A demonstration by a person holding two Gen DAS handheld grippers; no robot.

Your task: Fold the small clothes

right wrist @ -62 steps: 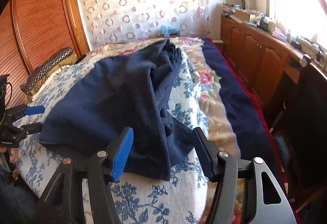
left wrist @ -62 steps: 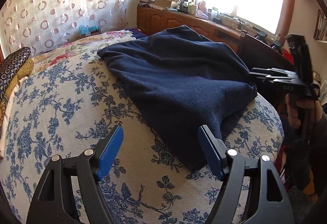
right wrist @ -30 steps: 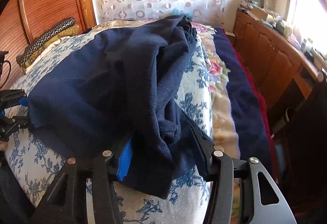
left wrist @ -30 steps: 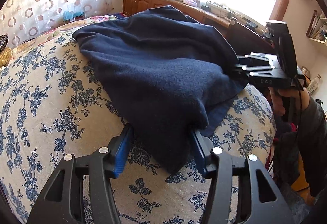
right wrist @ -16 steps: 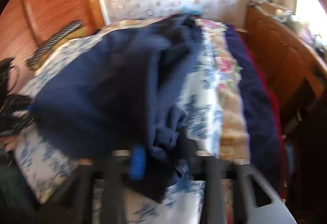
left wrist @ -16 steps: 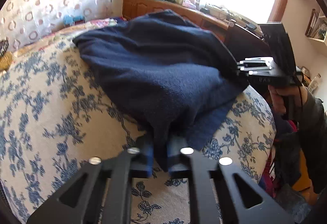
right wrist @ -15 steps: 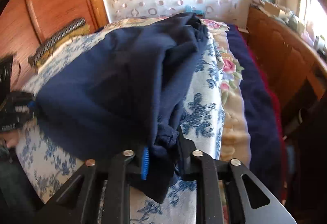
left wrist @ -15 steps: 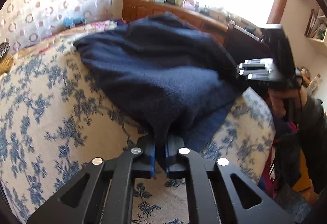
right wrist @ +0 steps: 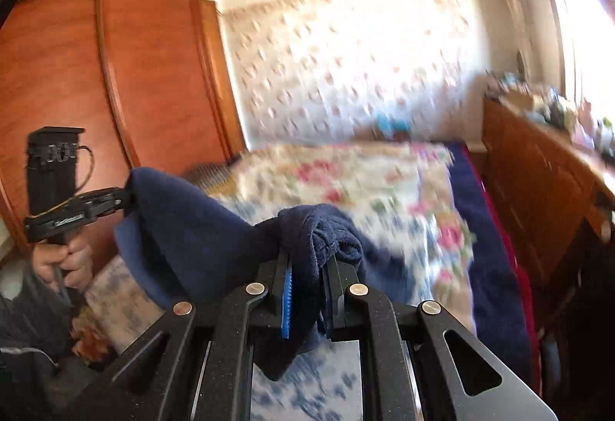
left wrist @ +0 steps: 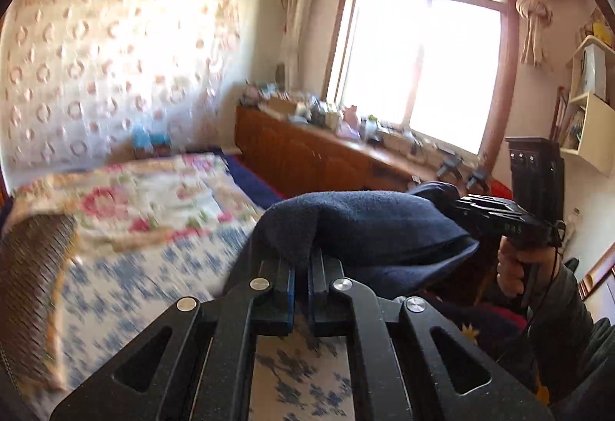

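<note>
In the left wrist view, the left gripper is clenched on a corner of the garment, a navy fleece piece; the cloth bunches over the fingertips and sags across to the right gripper, which a hand holds up on the far side. The garment hangs in the air between the 2 grippers, above the bed with its blue-flowered cover, and most of its lower part drops out of sight below the fingers. In the right wrist view, the right gripper has a thicker roll of the garment pinched between its pads, and its jaws are closing a last bit on that roll; a loose tail hangs under the fingers. The left gripper shows at the far end of the cloth, and the span between them dips only a little. The background is smeared, so whether the bottom hem clears the bed I cannot tell. For the step in hand, a lift to spread the piece, both grips should stay firm and level, drawing apart just until the top edge runs straight, and the piece should hang free and let its creases drop before going down flat on the bed for the first fold. The bulkier right grip probably holds more than 1 layer, so it may need a regrasp.
</note>
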